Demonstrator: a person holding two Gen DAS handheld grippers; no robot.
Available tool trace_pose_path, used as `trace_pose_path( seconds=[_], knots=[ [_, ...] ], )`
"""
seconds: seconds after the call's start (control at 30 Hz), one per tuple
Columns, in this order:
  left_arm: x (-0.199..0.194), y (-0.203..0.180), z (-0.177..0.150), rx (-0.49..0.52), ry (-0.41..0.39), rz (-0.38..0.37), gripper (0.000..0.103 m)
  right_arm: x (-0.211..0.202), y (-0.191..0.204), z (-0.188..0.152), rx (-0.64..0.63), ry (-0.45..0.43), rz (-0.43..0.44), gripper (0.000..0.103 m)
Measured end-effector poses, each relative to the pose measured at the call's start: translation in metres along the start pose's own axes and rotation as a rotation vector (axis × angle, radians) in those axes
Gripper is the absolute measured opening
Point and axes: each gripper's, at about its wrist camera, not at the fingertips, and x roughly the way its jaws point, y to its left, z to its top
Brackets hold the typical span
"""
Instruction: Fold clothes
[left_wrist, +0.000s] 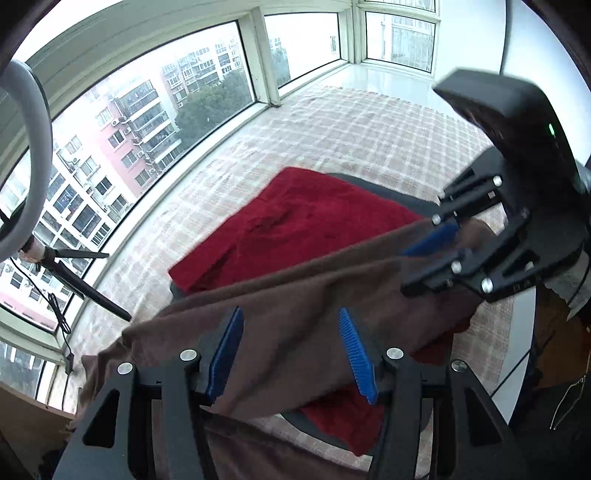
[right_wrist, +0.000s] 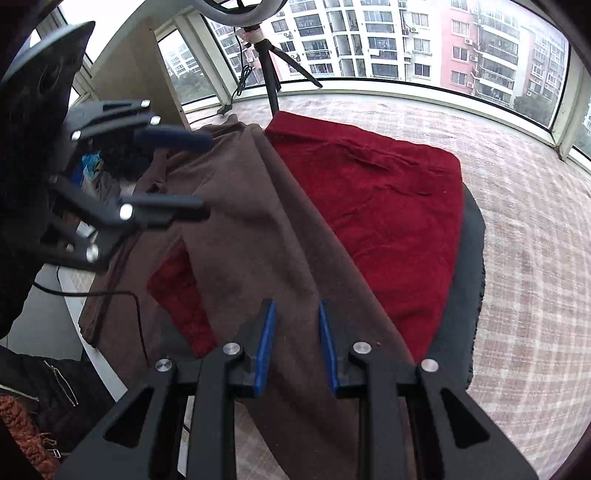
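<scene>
while parted around it, left tool (left_wrist: 291, 354) and right tool (right_wrist: 297, 345) astride brown cloth (right_wrist: 255, 236) over red cloth (right_wrist: 388, 199)

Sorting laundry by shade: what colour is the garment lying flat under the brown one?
Deep red garment, plain, no pattern; clearest in the right wrist view.

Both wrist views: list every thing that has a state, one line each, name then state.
brown garment: lifted, stretched between both grippers, draped over the red one.
red garment: lying flat and folded on the dark garment.
dark garment: flat at the bottom of the pile.
left gripper: jaws apart, brown cloth running between them.
right gripper: jaws apart, brown cloth between them.
</scene>
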Motion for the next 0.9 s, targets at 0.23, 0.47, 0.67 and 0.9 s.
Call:
trace_pose_path(
  seconds=[0.23,0.47,0.67,0.9],
  knots=[
    [0.051,-0.005,0.038,0.095,0.101,-0.093,0.052,-0.007,0.01,-0.007,-0.039,-0.012,0.004,0.024],
    [0.053,0.002,0.021,0.121,0.134,-0.133,0.052,-0.017,0.007,-0.004,-0.036,-0.024,0.001,0.024],
    [0.046,0.004,0.006,0.111,0.115,-0.164,0.052,-0.006,0.001,0.023,-0.057,0.026,-0.054,0.024],
    [0.045,0.018,-0.002,0.068,0.099,-0.19,0.052,0.029,0.023,0.025,-0.21,0.156,-0.201,0.025]
  ],
)
